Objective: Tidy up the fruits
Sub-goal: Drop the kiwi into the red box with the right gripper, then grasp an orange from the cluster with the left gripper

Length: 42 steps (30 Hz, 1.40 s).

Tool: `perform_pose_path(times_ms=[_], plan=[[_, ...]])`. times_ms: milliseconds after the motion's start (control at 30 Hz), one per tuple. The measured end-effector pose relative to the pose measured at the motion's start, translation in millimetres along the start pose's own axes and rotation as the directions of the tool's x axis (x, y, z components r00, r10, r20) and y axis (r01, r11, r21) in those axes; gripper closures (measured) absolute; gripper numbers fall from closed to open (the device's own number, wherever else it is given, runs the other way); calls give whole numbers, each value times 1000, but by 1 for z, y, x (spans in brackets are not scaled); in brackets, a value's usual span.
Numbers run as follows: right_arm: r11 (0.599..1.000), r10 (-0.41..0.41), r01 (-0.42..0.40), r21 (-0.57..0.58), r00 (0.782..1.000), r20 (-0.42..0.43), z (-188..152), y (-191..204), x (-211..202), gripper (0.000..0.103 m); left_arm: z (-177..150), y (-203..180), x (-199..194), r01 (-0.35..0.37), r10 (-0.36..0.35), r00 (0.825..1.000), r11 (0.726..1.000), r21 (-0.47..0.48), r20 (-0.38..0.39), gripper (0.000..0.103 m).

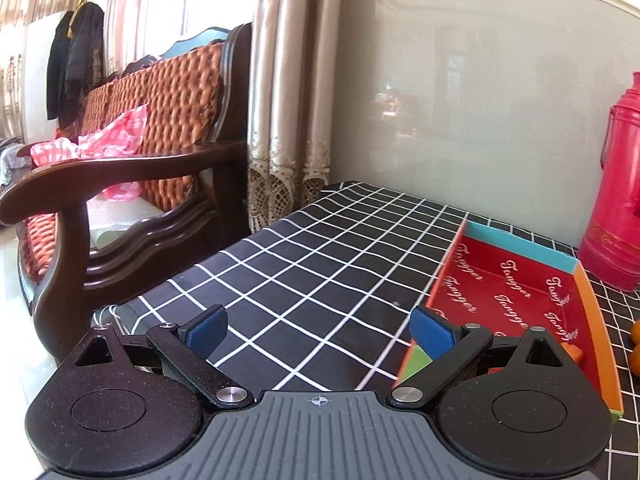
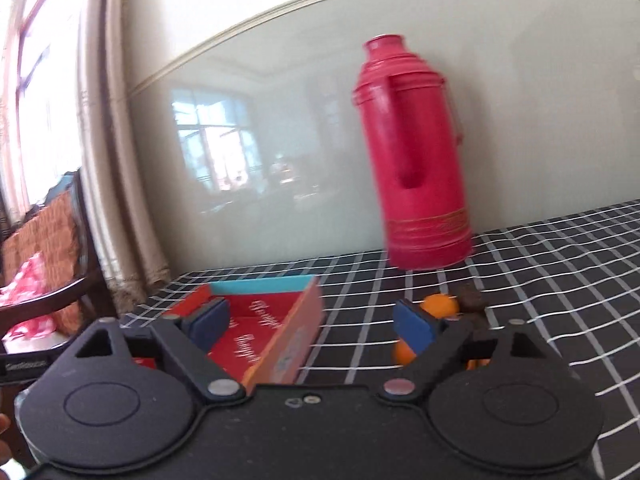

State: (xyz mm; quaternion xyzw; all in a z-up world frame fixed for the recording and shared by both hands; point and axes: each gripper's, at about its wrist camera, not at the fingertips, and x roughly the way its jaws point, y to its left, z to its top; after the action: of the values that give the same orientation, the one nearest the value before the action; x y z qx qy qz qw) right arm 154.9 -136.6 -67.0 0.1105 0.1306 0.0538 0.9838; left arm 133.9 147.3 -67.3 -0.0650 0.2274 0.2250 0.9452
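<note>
right gripper [image 2: 310, 326] wide, empty, over box [image 2: 288, 344] wall | left gripper [image 1: 320, 330] wide, idle | oranges [image 2: 440, 306] on cloth right of box | step: fetching fruit | next: close on nearest orange

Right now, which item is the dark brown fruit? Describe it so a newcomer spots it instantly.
Start at the tall red thermos standing against the wall on the black checked tablecloth. Just in front of its base, right of the red cardboard box, lies a small cluster of fruit. The dark brown fruit is the one dull, dark piece there, beside bright oranges.
</note>
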Motion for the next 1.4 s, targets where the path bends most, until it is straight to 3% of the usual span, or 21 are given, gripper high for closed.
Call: perform_pose_path(times_ms=[100, 200, 333, 500, 767, 833, 967, 1033, 1133, 1200, 1233, 1400], plan=[[992, -120, 119, 35, 993, 18, 2, -15, -3, 6, -1, -9, -4, 20, -20, 1000, 1000, 16, 11, 6], [964, -262, 260, 55, 964, 37, 4, -29, -8, 6, -2, -22, -12, 57, -59, 998, 997, 42, 34, 6], [908, -417, 414, 63, 908, 49, 5, -48, -13, 6, -5, -49, -27, 119, -127, 989, 988, 102, 77, 6], [827, -562, 558, 64, 825, 59, 5, -74, -23, 6, -13, -89, -46, 233, -252, 964, 956, 177, 90, 6], [793, -609, 605, 77, 791, 62, 5, -106, -45, 6, -35, -159, -66, 397, -424, 905, 869, 294, 30, 6], [774, -634, 629, 73, 771, 66, 5, -109, -50, 6, -40, -174, -68, 431, -452, 892, 850, 304, -1, 6], [707, -707, 704, 66, 703, 80, 4, -118, -57, 6, -49, -203, -66, 471, -481, 875, 824, 315, -50, 6], [685, -728, 725, 71, 680, 83, 4, -123, -61, 6, -54, -216, -64, 486, -490, 869, 814, 319, -73, 6], [683, -731, 726, 83, 679, 70, 4, -133, -64, 6, -62, -232, -64, 508, -508, 856, 794, 334, -94, 10], [682, -731, 726, 91, 679, 66, 4, -138, -68, 6, -65, -242, -63, 527, -523, 845, 775, 348, -116, 26], [682, -731, 725, 95, 680, 65, 4, -140, -68, 6, -67, -247, -61, 537, -526, 840, 770, 346, -132, 28], [686, -727, 718, 118, 683, 71, 7, -147, -74, 6, -72, -265, -49, 554, -527, 832, 765, 329, -176, 40]])
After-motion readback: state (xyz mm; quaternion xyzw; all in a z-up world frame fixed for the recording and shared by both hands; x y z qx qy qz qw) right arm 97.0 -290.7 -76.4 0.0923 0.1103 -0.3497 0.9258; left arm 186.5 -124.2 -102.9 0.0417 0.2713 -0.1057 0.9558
